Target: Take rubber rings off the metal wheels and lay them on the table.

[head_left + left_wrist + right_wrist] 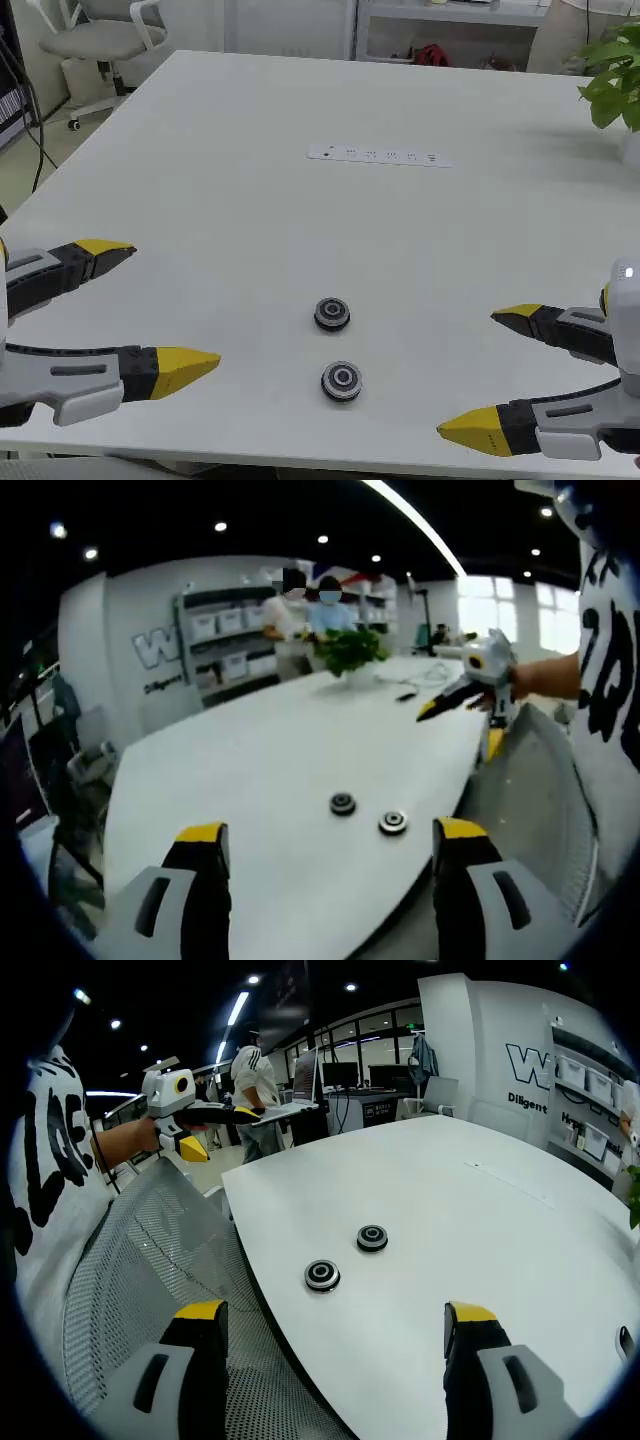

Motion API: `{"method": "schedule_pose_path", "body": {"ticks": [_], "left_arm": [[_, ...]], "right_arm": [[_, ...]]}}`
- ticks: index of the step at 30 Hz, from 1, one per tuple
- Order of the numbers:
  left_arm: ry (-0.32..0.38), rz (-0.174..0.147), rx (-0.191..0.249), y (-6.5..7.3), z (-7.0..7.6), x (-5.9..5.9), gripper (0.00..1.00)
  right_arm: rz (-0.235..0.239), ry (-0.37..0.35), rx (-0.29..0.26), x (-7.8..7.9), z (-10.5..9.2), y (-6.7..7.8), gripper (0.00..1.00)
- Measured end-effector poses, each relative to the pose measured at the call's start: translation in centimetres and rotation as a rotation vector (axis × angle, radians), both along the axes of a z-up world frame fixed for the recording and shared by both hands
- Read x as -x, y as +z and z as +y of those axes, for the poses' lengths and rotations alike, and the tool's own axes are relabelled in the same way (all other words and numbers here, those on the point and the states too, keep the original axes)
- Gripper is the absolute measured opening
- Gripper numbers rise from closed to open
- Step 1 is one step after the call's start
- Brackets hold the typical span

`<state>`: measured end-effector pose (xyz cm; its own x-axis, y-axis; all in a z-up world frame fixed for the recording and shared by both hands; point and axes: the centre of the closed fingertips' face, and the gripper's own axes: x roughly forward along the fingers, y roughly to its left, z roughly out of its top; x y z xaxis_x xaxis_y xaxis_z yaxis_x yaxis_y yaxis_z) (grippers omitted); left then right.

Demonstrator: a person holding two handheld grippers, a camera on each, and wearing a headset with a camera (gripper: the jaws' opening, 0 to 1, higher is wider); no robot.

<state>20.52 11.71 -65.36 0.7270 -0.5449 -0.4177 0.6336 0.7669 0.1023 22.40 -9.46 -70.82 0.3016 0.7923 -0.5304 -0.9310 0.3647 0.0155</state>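
Note:
Two small metal wheels with black rubber rings lie flat near the table's front edge: one farther from me, one nearer. The same pair appears in the left gripper view and in the right gripper view. My left gripper hovers open at the left, well away from the wheels. My right gripper hovers open at the right, also apart from them. Nothing is between either pair of jaws. The right gripper shows across the table in the left gripper view, the left gripper in the right gripper view.
A white power strip lies flat at mid-table. A potted plant stands at the far right edge. An office chair sits beyond the far left corner. People stand by the shelves in the background.

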Motion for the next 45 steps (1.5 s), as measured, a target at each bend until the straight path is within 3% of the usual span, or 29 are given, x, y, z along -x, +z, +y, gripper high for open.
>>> {"method": "schedule_pose_path", "body": {"ticks": [13,19,34,45], "left_arm": [[-0.029,-0.016,0.04,-0.1,-0.5,-1.3,0.88],[-0.067,-0.006,0.016,-1.0,-0.9,-1.7,0.88],[-0.134,-0.016,0.002,-0.3,-0.8,-1.5,0.89],[-0.16,-0.034,0.017,0.2,-0.9,-1.5,0.89]], "right_arm": [[-0.002,-0.025,-0.002,-1.3,0.1,0.0,0.93],[-0.011,-0.027,0.008,-1.2,0.5,-0.2,0.93],[-0.029,-0.081,-0.011,-0.5,0.7,0.6,0.93],[-0.047,-0.109,-0.022,-0.2,0.7,1.6,0.93]]}}
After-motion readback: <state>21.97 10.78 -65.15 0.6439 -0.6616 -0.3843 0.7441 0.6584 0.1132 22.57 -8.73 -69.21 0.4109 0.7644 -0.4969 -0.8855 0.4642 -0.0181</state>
